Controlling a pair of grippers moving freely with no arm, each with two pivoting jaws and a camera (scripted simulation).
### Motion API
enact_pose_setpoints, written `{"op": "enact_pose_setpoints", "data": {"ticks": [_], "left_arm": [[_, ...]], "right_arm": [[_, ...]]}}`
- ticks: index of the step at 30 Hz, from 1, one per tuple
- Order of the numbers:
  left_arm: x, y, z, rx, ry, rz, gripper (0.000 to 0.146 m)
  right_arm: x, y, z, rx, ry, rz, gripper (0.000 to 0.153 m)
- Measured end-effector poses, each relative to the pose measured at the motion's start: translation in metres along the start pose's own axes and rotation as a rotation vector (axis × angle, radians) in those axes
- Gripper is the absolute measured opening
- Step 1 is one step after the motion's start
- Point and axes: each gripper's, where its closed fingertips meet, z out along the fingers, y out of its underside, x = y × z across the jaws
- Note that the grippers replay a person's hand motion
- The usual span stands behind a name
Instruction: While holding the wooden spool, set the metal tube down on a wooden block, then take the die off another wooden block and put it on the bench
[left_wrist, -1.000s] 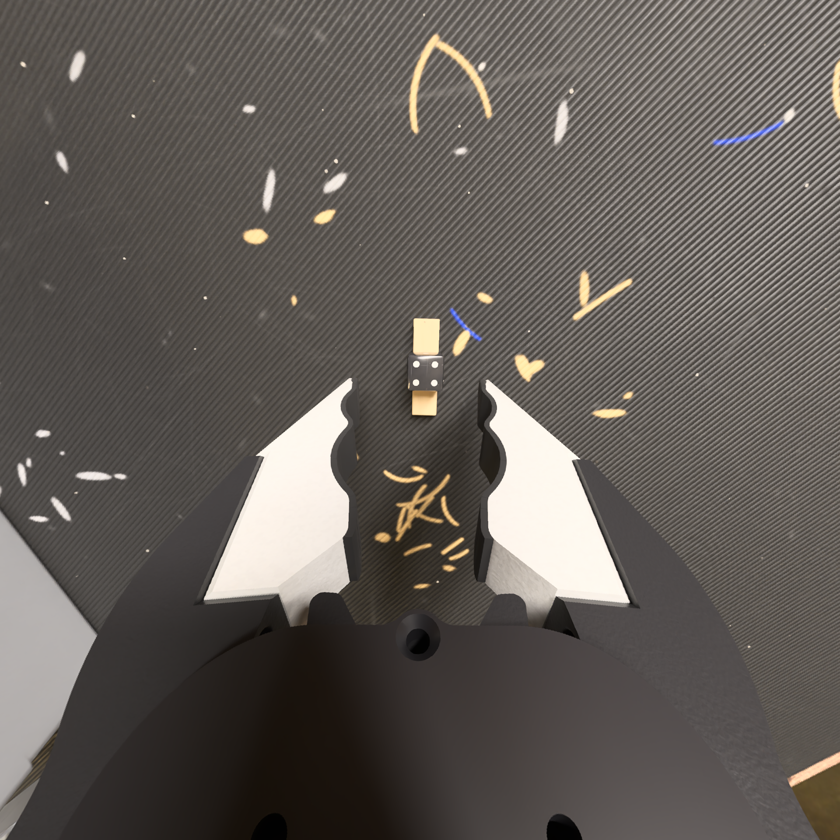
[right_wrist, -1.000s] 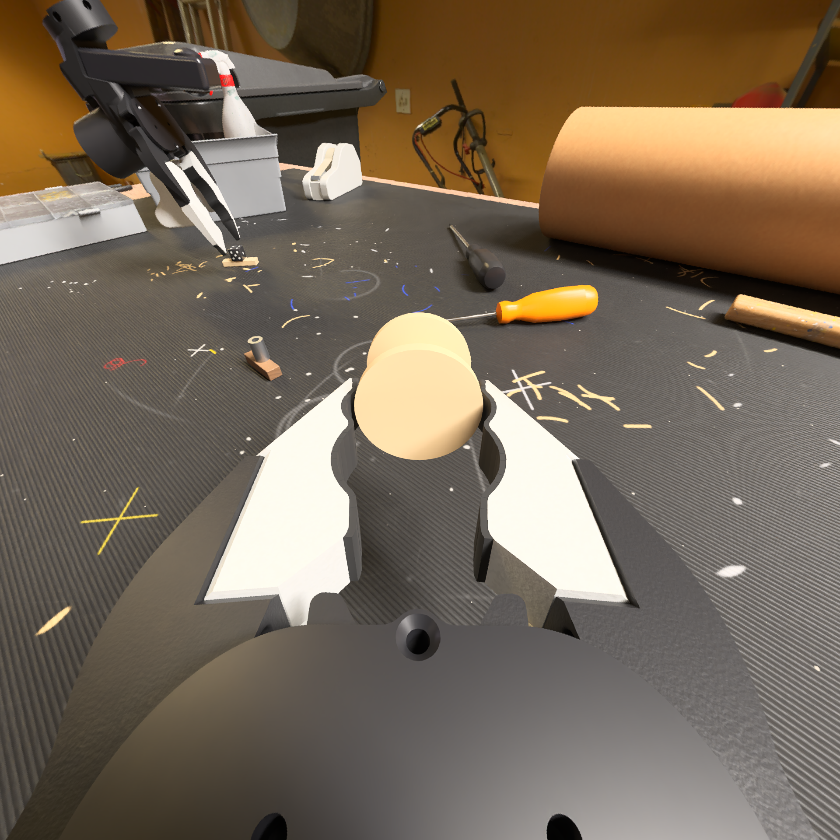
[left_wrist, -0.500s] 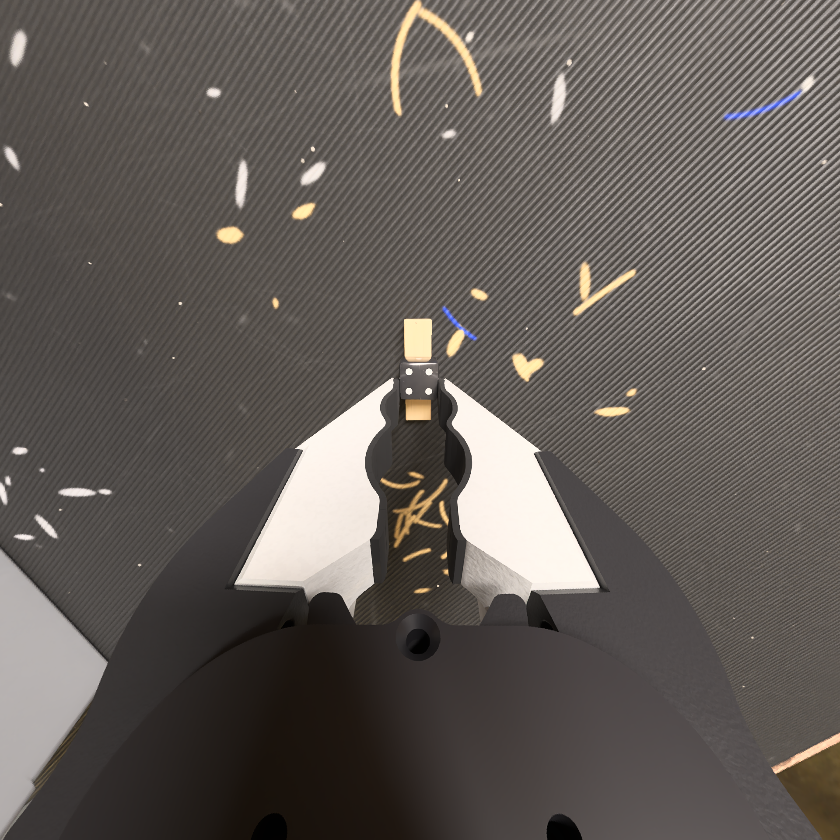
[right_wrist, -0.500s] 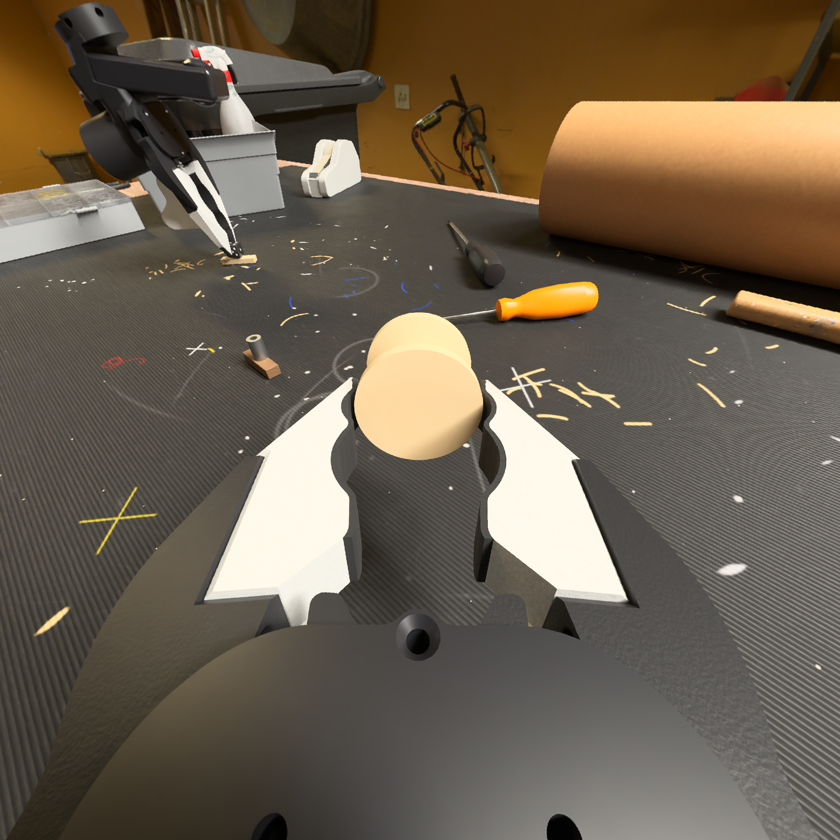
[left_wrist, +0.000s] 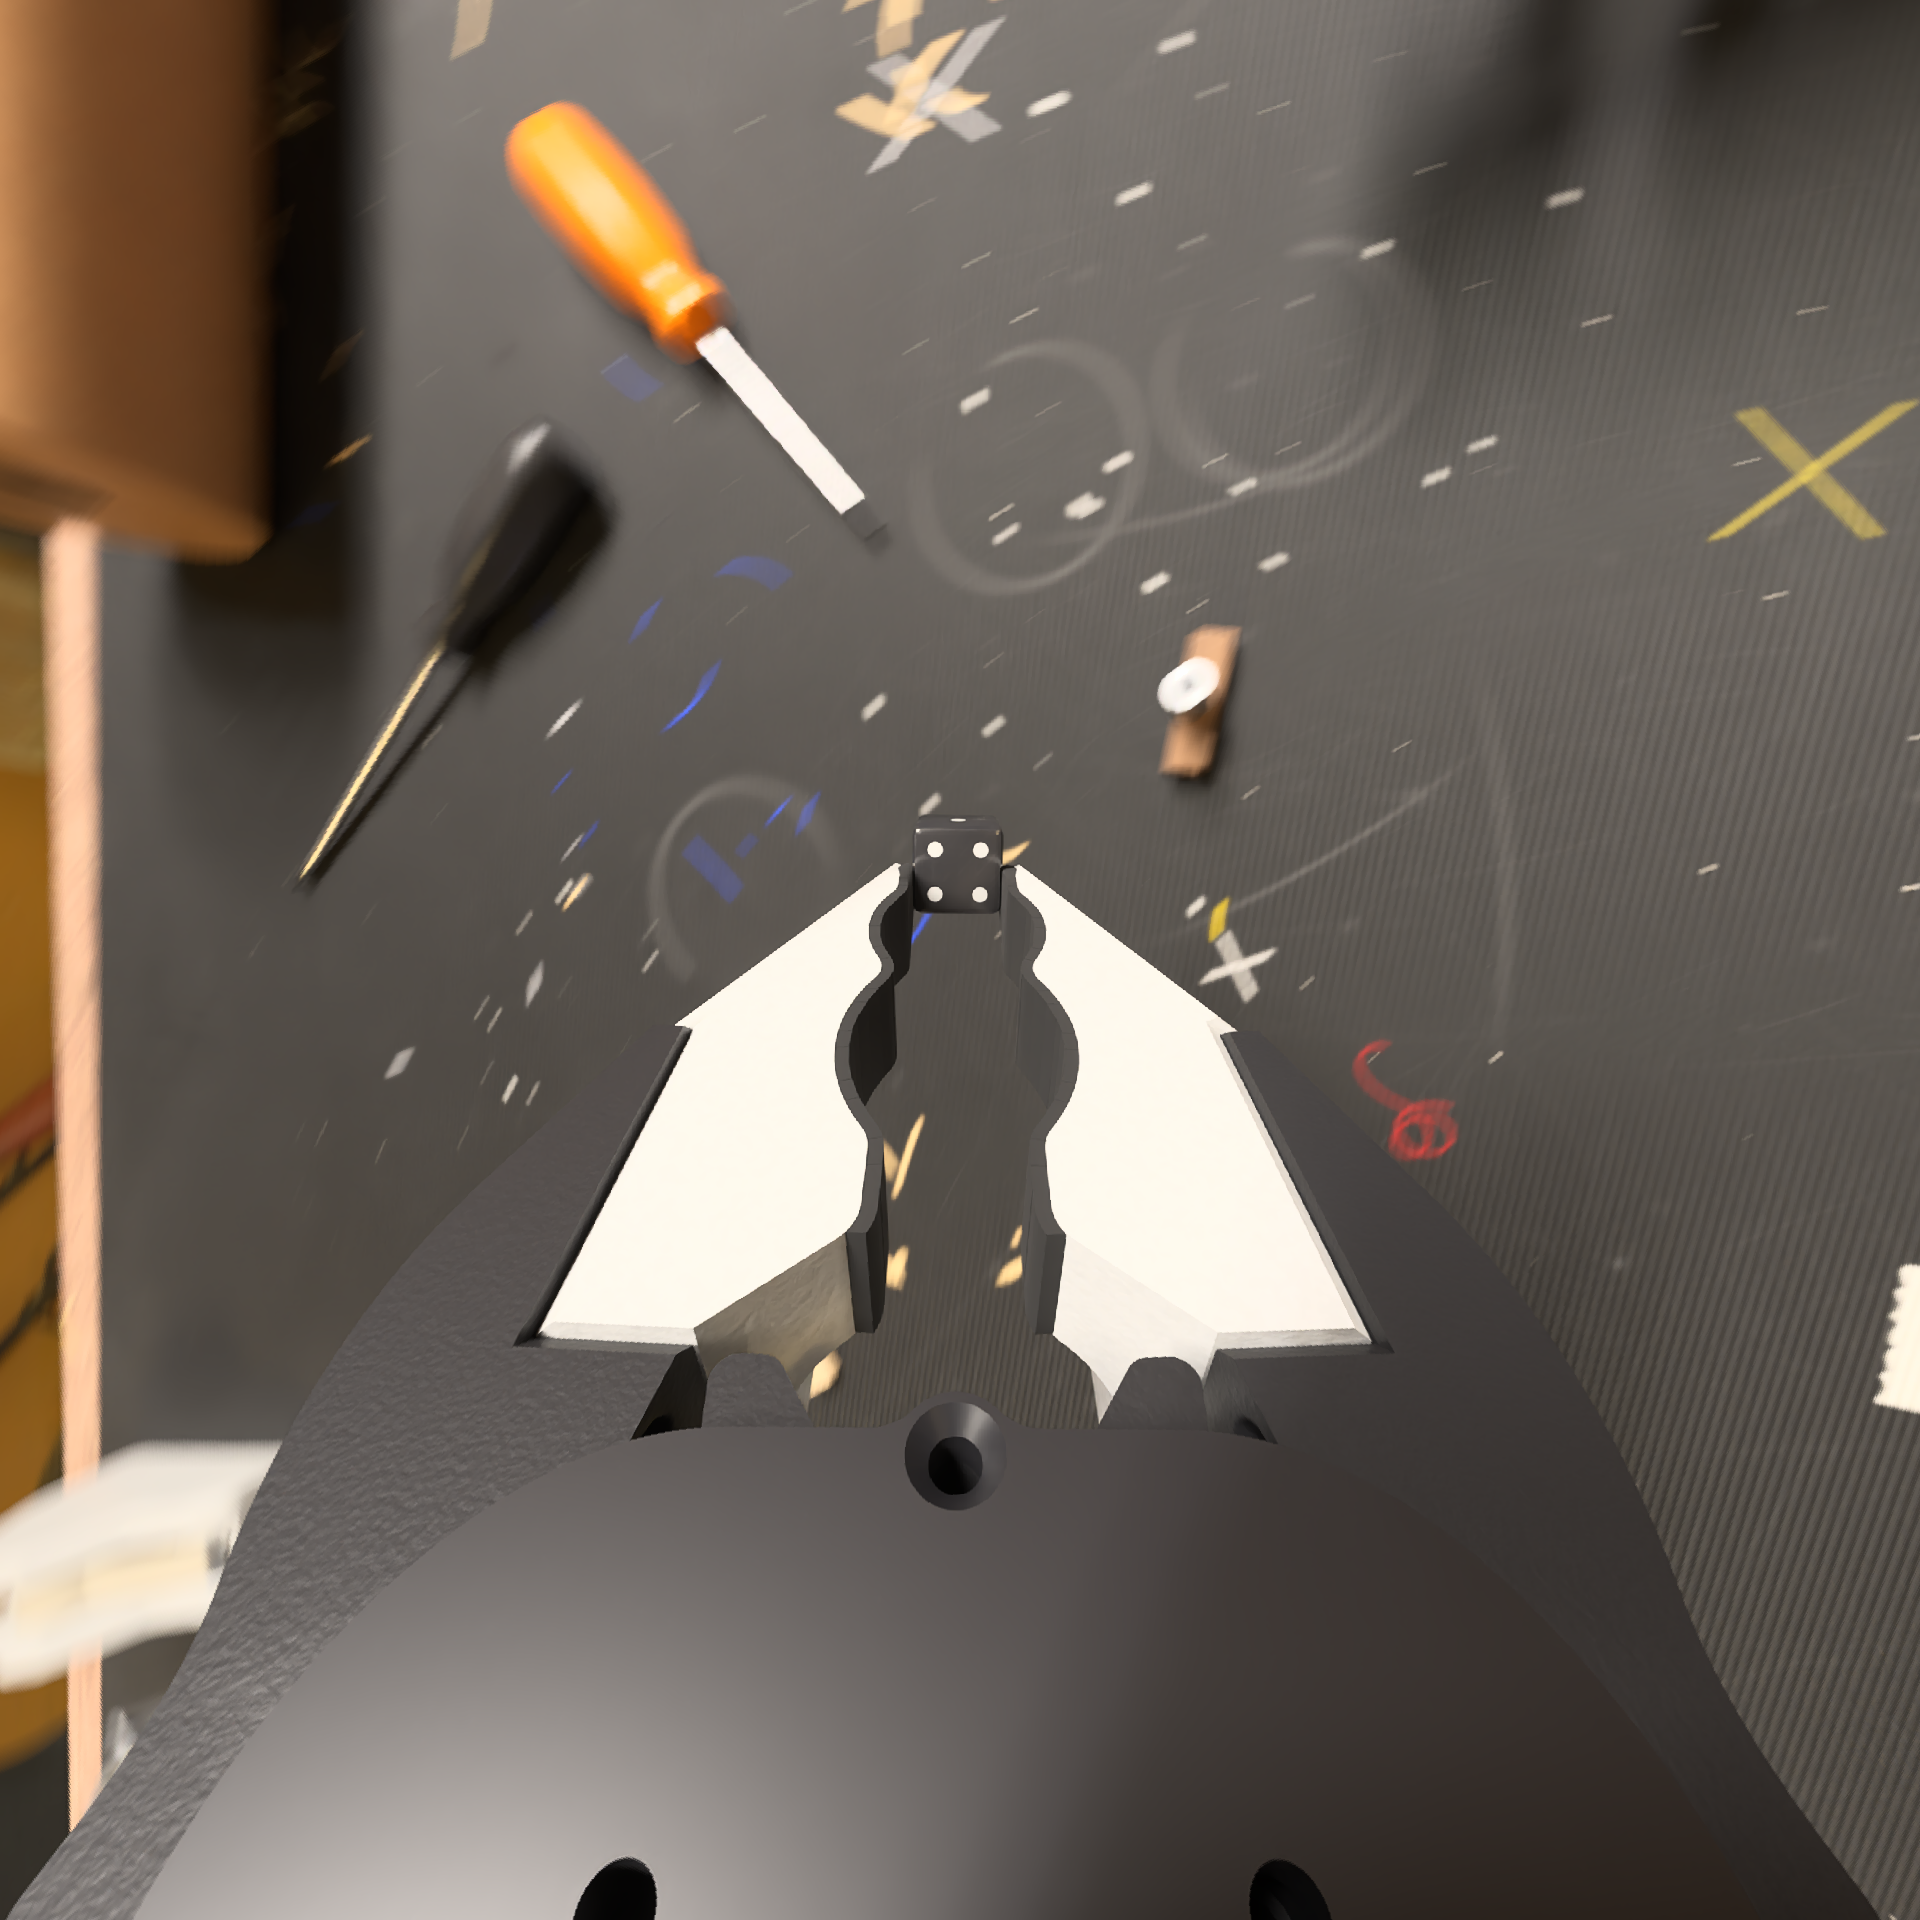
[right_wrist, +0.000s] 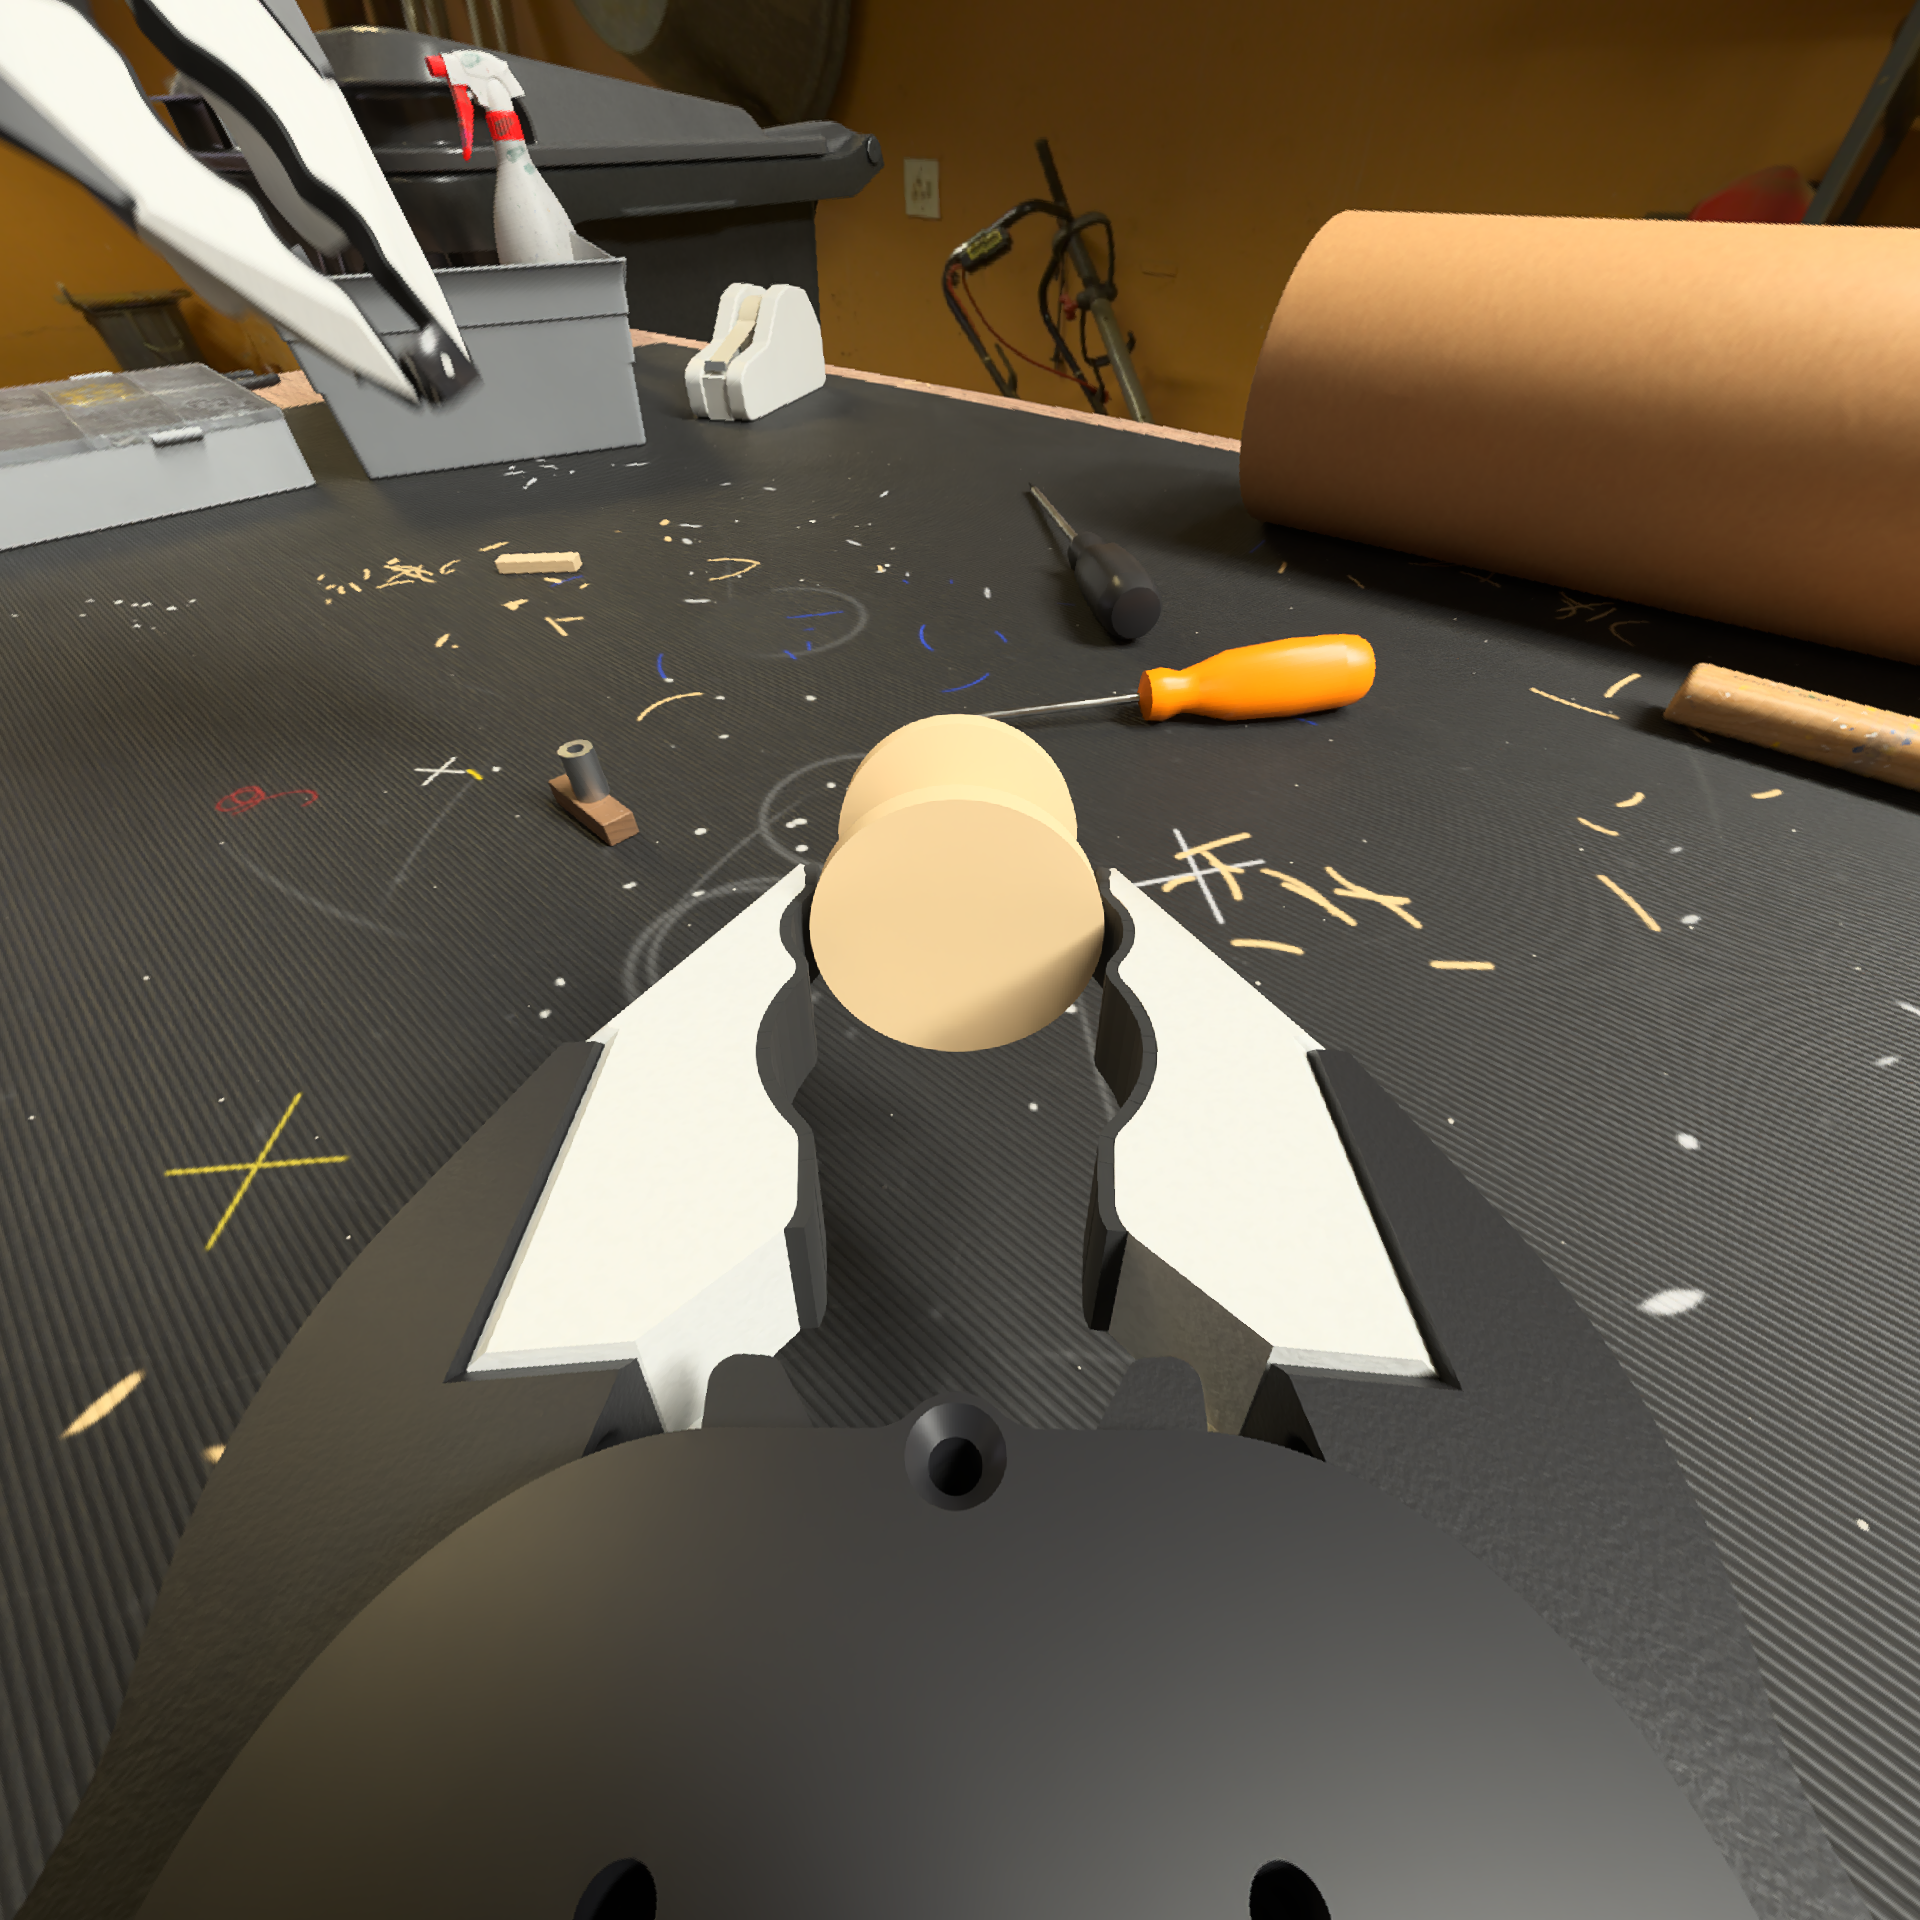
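Left gripper (left_wrist: 956, 883) pinches the die (left_wrist: 957, 868) at its tips, frame centre, carried above the bench (left_wrist: 1558, 935). Right gripper (right_wrist: 956, 925) grips the spool (right_wrist: 956, 914). Tube (right_wrist: 582, 771) stands on its block (right_wrist: 594, 812), centre left. Next, likely: lower the die onto bare mat, then release.

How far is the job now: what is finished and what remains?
Done: the metal tube stands on the dark wooden block, and the pale wooden block is bare. In hand: the left hand-held gripper grips the die above the bench; the right hand-held gripper holds the wooden spool. Left: putting the die on the bench.
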Motion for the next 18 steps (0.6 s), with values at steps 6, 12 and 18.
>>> {"op": "enact_pose_setpoints", "data": {"ticks": [6,12,18], "left_arm": [[0.076,-0.046,0.085,-0.033,0.25,0.144,0.016],[0.104,-0.043,0.122,-0.096,0.337,0.15,0.016],[0.108,-0.041,0.124,-0.098,0.351,0.15,0.016]], "right_arm": [[0.0,-0.002,-0.002,0.023,-0.001,0.003,0.052],[0.0,-0.003,-0.003,0.036,-0.005,0.014,0.052],[0.0,-0.003,-0.003,0.031,-0.004,0.014,0.052]]}}
